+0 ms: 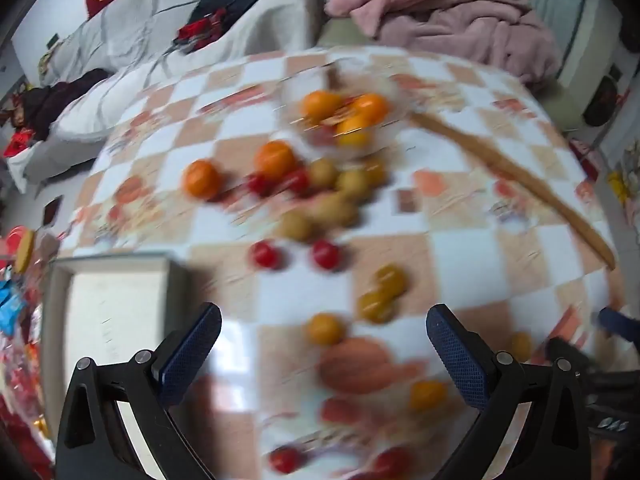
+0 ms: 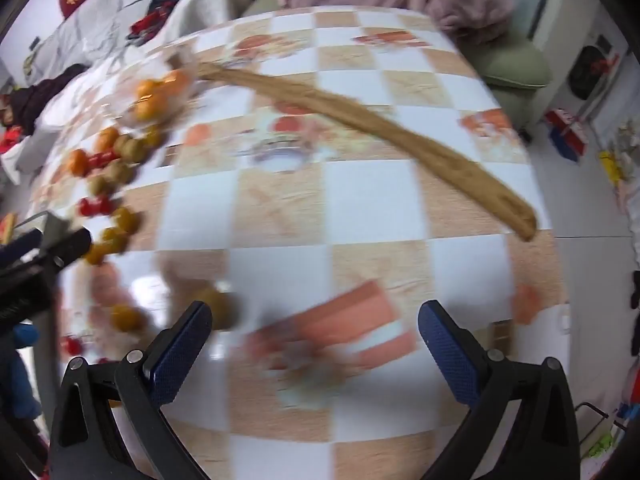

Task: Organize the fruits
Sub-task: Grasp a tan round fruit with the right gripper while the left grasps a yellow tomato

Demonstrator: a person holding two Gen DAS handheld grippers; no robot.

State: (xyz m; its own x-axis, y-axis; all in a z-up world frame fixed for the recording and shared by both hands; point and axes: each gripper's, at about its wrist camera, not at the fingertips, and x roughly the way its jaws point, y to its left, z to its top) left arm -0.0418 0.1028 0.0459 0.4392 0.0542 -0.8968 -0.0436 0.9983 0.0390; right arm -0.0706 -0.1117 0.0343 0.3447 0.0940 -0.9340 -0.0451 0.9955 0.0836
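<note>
Both views are motion-blurred. Loose fruit lies scattered on a checked tablecloth: oranges, red cherry tomatoes, brownish-green round fruits and small yellow fruits. More oranges sit in a clear container at the back. My left gripper hangs open above the yellow fruits, nothing between its fingers. My right gripper is open over bare tablecloth, a brownish fruit just beside its left finger. The fruit pile lies far left in the right wrist view.
A white shallow box stands at the table's left, beside my left gripper. A long curved wooden strip lies across the table's right side. Bedding and a pink blanket lie beyond the far edge. Floor clutter surrounds the table.
</note>
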